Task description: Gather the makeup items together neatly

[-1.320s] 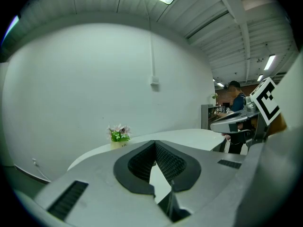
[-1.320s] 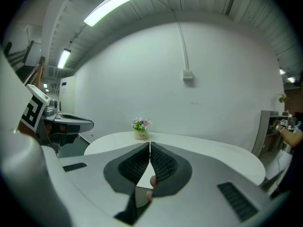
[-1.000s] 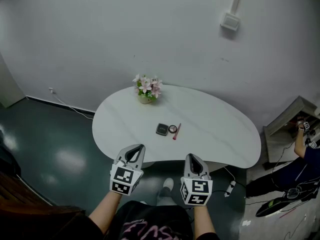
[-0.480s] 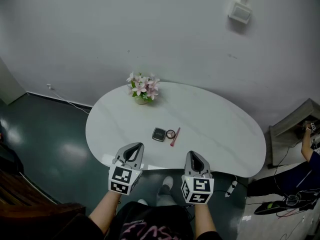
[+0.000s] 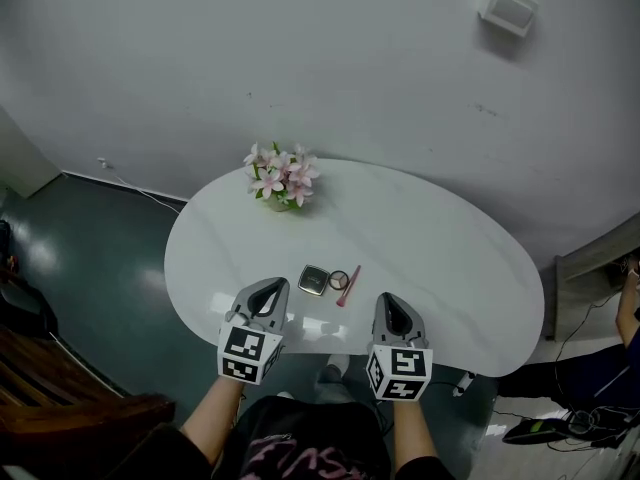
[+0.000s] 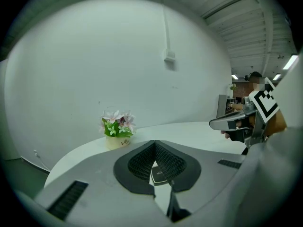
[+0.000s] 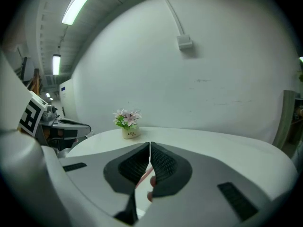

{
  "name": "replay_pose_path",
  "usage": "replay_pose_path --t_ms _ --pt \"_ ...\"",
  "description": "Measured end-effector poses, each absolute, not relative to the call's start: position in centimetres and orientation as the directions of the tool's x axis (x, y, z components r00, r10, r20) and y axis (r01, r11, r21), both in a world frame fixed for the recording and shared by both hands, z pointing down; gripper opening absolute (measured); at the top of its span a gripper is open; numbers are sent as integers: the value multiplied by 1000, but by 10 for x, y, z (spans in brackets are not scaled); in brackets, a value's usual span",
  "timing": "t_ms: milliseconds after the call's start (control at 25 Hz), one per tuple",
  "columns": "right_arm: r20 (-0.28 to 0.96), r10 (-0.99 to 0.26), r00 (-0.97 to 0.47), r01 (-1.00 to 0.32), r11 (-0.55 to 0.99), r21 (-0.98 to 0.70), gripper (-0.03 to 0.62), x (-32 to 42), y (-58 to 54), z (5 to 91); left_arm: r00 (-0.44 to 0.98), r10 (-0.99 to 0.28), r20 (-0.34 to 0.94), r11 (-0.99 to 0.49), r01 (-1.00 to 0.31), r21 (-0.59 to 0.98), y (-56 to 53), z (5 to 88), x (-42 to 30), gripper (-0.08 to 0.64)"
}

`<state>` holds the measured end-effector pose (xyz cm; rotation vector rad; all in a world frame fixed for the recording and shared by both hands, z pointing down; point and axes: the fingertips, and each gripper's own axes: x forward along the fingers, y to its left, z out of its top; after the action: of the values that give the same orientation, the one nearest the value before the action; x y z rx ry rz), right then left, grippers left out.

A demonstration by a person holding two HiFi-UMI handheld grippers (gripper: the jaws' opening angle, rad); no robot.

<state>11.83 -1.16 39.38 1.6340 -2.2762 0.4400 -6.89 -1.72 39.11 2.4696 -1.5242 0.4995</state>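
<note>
Three makeup items lie close together near the front of the white oval table [image 5: 430, 238]: a dark square compact [image 5: 314, 281], a small round pot [image 5: 339, 280] and a pink stick [image 5: 348, 285]. My left gripper [image 5: 268, 290] hovers at the table's front edge just left of the compact, jaws shut and empty. My right gripper [image 5: 389, 308] is level with it, right of the pink stick, also shut and empty. In the left gripper view the compact [image 6: 158, 175] shows through the gap below the jaws. The pink stick [image 7: 142, 178] shows below the jaws in the right gripper view.
A small pot of pink flowers [image 5: 277, 177] stands at the table's back left, seen also as flowers [image 6: 117, 127] and flowers [image 7: 128, 122]. A grey wall runs behind the table. Dark floor lies to the left, cables and a person's arm [image 5: 628, 318] at the far right.
Both grippers have moved forward to the table's front edge and now sit beside the makeup items. The table appears nearer and lower in view.
</note>
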Motion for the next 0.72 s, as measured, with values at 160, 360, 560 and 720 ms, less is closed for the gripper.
replay_pose_path --t_ms 160,360,560,720 --pt "414 -850 -326 -944 317 -92 64 129 -36 397 395 -830 393 -438 -899 -22 -35 392 -59 12" --pt "423 -836 -350 -936 331 -120 64 140 -53 403 371 -829 419 -423 -905 -36 -47 395 -48 12" --pt "415 -833 -366 -930 338 -142 64 153 -68 402 356 -832 425 -416 -907 -56 -57 393 -37 12" --pt "420 -827 -373 -928 341 -152 64 158 -73 404 347 -834 428 -407 -912 -53 -58 393 -33 12"
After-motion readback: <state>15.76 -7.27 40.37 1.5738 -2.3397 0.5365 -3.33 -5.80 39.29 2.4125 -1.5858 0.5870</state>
